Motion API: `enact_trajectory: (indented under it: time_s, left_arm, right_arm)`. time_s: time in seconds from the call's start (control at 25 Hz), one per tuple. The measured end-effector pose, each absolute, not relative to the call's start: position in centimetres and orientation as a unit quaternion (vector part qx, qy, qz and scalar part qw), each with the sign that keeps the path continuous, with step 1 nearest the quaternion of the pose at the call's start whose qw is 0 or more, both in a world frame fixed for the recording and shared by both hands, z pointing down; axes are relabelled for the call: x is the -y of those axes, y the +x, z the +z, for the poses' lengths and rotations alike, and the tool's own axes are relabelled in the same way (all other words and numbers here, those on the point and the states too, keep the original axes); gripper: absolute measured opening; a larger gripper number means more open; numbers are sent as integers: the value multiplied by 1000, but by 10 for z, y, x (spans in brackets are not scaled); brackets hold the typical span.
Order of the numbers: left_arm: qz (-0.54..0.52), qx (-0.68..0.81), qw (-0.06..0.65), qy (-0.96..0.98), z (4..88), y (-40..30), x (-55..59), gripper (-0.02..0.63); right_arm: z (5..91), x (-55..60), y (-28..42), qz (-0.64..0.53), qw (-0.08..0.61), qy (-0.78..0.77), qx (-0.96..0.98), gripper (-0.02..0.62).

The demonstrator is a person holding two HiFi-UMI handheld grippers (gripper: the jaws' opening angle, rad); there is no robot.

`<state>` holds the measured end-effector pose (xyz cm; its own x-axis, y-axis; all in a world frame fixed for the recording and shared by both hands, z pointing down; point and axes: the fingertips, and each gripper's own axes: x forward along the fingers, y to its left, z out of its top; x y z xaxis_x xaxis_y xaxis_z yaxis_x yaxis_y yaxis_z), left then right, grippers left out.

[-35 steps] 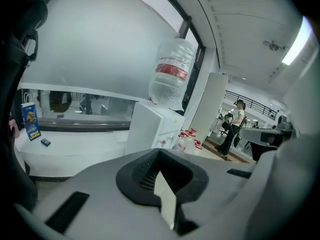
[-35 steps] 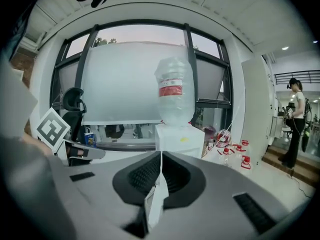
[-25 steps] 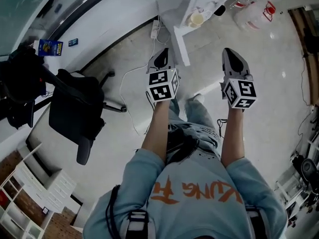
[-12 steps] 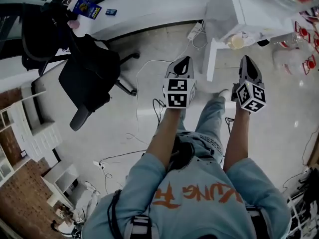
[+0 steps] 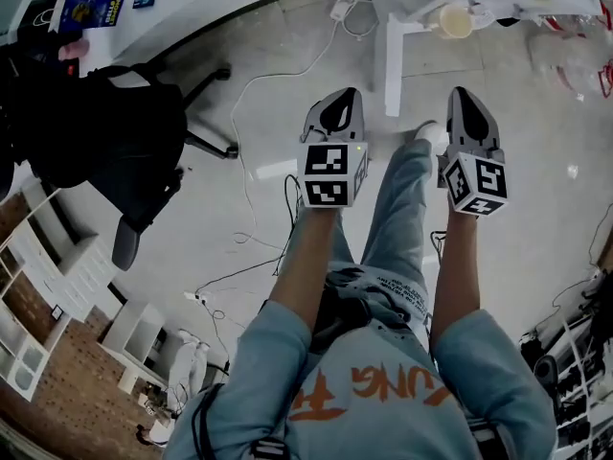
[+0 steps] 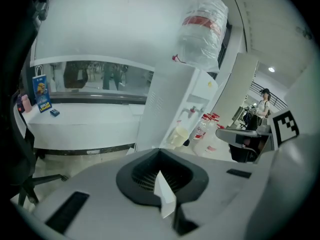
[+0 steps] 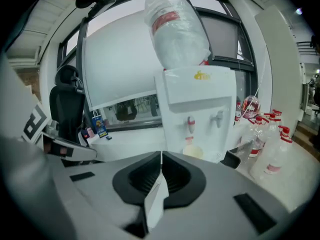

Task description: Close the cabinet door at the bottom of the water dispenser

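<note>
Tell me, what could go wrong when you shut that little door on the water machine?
The cup under the taps could tip if the water dispenser gets jolted. Loose cables on the floor lie near the person's feet and could trip them. The bottles beside the dispenser might get knocked by the right gripper.

The white water dispenser (image 7: 197, 101) stands upright. Its bottom cabinet door (image 5: 392, 65), a narrow white panel, stands swung out, open.
</note>
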<state>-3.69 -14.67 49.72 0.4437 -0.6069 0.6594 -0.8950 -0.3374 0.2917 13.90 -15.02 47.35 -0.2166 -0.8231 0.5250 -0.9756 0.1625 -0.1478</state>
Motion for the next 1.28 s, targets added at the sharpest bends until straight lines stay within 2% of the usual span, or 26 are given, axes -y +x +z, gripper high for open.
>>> enact_trajectory:
  time_s: [0.4,1.16,1.24,1.28]
  left_arm:
    - [235,470,334,782,582,-32,129,8]
    - [245,462,374,766,687,-51,94,8]
    - [255,455,376,766,693,-50,88,8]
    - [257,453,379,765,695,-50,85,8]
  right_arm:
    - [575,117,108,261,221,552,761,31]
    - [704,72,73,309,245,522,756,32]
    - [713,66,69,316,246,518,756,50]
    - [718,63,66,319,249,513,757,99]
